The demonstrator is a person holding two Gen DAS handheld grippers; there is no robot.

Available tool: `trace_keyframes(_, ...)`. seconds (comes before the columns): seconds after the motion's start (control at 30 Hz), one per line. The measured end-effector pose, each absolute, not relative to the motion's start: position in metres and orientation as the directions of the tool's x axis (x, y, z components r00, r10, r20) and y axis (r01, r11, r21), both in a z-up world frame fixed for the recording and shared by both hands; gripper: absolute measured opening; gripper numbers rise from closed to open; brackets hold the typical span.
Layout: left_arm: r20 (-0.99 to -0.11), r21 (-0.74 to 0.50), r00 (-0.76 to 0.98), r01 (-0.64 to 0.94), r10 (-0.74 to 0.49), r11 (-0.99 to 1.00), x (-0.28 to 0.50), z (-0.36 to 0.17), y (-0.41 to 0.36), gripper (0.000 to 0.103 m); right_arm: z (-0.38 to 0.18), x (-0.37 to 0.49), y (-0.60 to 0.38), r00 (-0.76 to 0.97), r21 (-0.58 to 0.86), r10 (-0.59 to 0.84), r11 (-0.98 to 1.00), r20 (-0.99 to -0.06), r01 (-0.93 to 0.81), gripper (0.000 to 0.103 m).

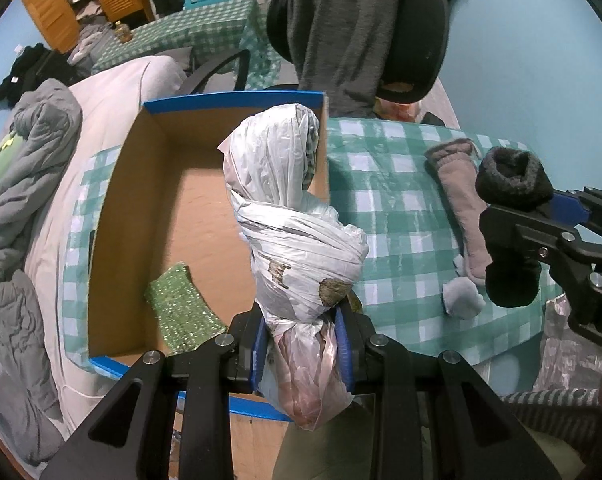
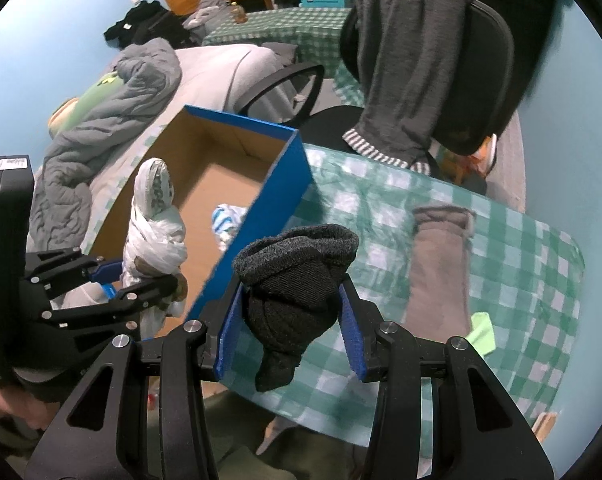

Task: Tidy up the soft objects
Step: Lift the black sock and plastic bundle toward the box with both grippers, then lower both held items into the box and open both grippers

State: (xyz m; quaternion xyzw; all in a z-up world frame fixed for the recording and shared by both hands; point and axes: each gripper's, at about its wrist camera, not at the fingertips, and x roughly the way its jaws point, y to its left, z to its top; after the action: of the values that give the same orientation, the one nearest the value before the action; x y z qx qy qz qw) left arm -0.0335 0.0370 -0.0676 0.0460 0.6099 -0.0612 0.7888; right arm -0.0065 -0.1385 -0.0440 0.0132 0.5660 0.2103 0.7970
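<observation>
Grippers both point steeply downward. The left gripper (image 1: 303, 340) clamps a knotted white plastic bag bundle (image 1: 297, 216) upright over the blue-edged open cardboard box (image 1: 237, 98). The right gripper (image 2: 291, 320) grips a rolled dark grey knitted sock (image 2: 297, 276) above the green-checked tablecloth (image 2: 521, 264), just beside the box's wall.

box (image 1: 141, 216) open above, blue wall (image 2: 261, 216) between

Cardboard box (image 1: 141, 216): on table (image 1: 401, 216), left part. Inside, at 7 o'clock: flat pad (image 1: 185, 304). Wrapped bundle (image 1: 297, 220): above the box's right wall. Flat sock (image 1: 465, 208): on table, 3 o'clock of box. Rolled sock (image 1: 513, 184): just right of it.
</observation>
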Motion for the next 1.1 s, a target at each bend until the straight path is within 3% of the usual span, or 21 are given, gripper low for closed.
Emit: trace_keyframes(1.1, -0.975, 0.019, 0.222, 0.013, 0.016, 1.0, -0.014, -0.084, 0.133, 0.029, -0.056, 0.034, -0.016, 0.178, 0.284, 0.406, 0.833, -0.896, -0.474, 0.044)
